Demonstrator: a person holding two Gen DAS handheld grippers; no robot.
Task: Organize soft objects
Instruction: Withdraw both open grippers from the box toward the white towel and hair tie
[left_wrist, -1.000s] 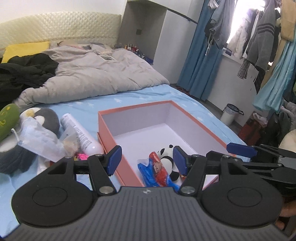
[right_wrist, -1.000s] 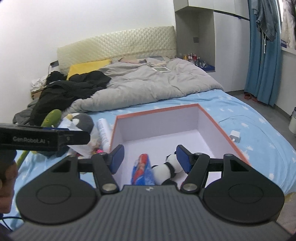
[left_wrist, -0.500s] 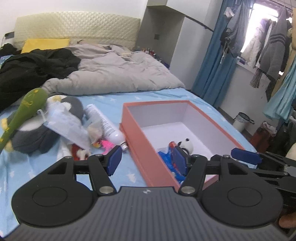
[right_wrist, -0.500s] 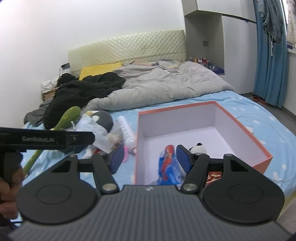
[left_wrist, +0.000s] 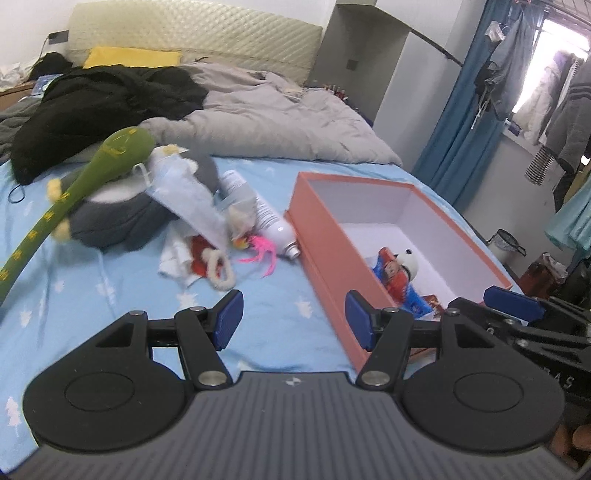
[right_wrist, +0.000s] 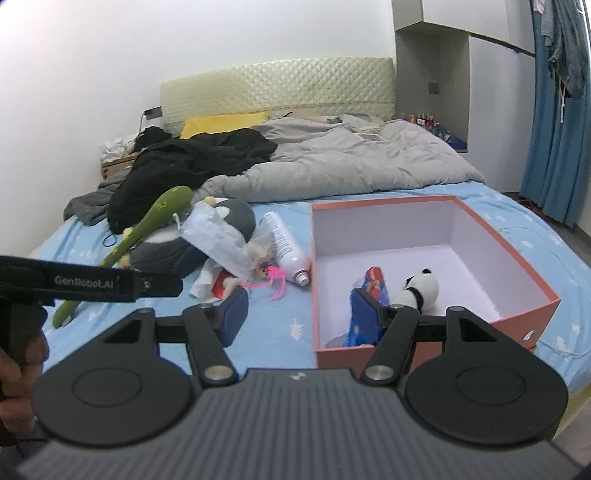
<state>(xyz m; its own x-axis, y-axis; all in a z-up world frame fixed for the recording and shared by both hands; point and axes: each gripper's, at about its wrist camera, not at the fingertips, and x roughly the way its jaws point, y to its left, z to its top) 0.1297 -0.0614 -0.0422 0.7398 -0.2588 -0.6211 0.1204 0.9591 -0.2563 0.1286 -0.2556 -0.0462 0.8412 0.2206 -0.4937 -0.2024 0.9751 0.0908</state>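
An orange box (left_wrist: 325, 240) (right_wrist: 517, 236) with a white inside stands on the blue bed sheet. In it lie a small panda plush (left_wrist: 408, 260) (right_wrist: 421, 286) and a blue and red packet (left_wrist: 393, 275) (right_wrist: 373, 284). Left of the box is a heap: a grey penguin plush (left_wrist: 122, 214) (right_wrist: 225, 221), a long green plush (left_wrist: 96, 170) (right_wrist: 155, 218), a face mask (left_wrist: 184, 199), a white bottle (left_wrist: 269, 221) (right_wrist: 286, 251), a pink feather toy (left_wrist: 262, 251) and a red and white piece (left_wrist: 210, 262). My left gripper (left_wrist: 293, 323) is open over the sheet beside the box's near corner. My right gripper (right_wrist: 295, 314) is open and empty.
A rumpled grey duvet (right_wrist: 343, 166) and black clothes (left_wrist: 103, 99) cover the far half of the bed, with a yellow pillow (right_wrist: 221, 123) at the headboard. Blue curtains (left_wrist: 458, 125) and hanging clothes are on the right. A hand holds the left gripper's handle (right_wrist: 22, 354).
Both views have swung left and back from the box. The box has slid to the right in the pictures, and the heap of plush toys has come into fuller view. Both grippers stayed open.
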